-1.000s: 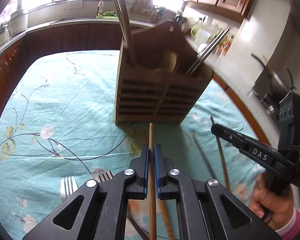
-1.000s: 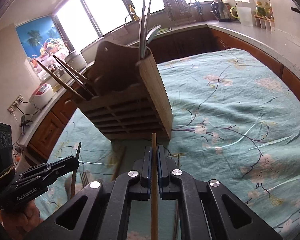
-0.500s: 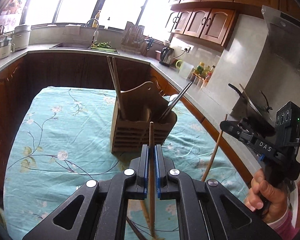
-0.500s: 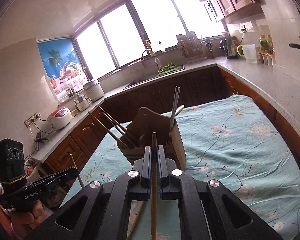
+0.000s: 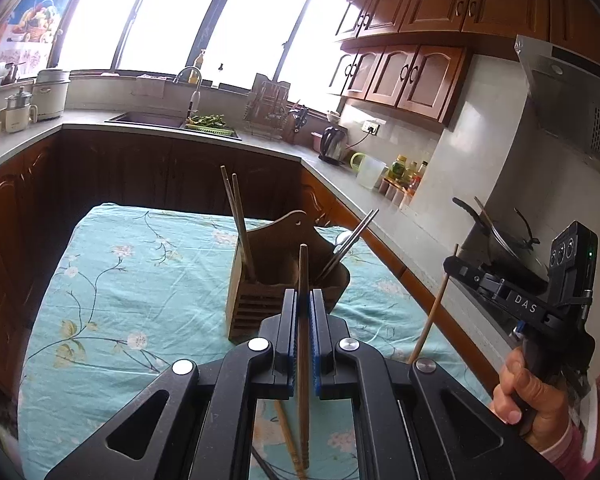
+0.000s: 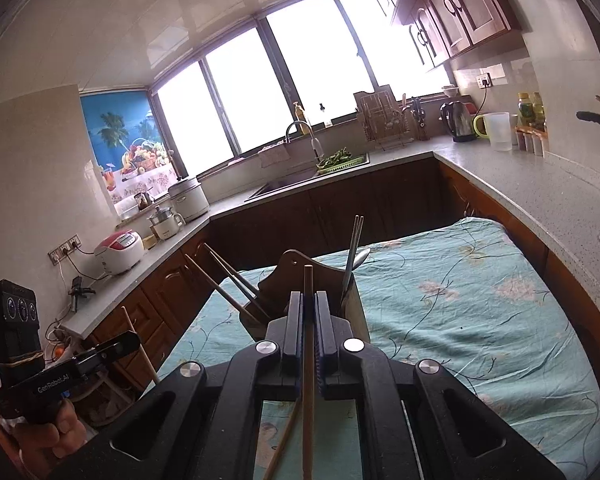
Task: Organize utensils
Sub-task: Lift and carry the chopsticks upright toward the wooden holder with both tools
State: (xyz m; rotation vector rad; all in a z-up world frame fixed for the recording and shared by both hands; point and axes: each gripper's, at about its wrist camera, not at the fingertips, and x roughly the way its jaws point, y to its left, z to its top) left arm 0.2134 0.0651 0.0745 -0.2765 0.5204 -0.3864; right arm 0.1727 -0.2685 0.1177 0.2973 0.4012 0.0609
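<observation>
Both grippers, left point(image 5: 303, 304) and right point(image 6: 308, 306), are clamped on one wooden chopstick point(image 5: 303, 276) each, held upright above the wooden utensil holder point(image 5: 260, 304), presumably so they drop straight into a slot.

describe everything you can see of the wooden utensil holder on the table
The wooden holder is a brown slatted box with a taller curved back panel pierced by a small hole. It stands upright on the teal floral tablecloth. Wooden chopsticks lean out of its left compartment, metal chopsticks and a spoon out of the right. Neither gripper touches it.
</observation>
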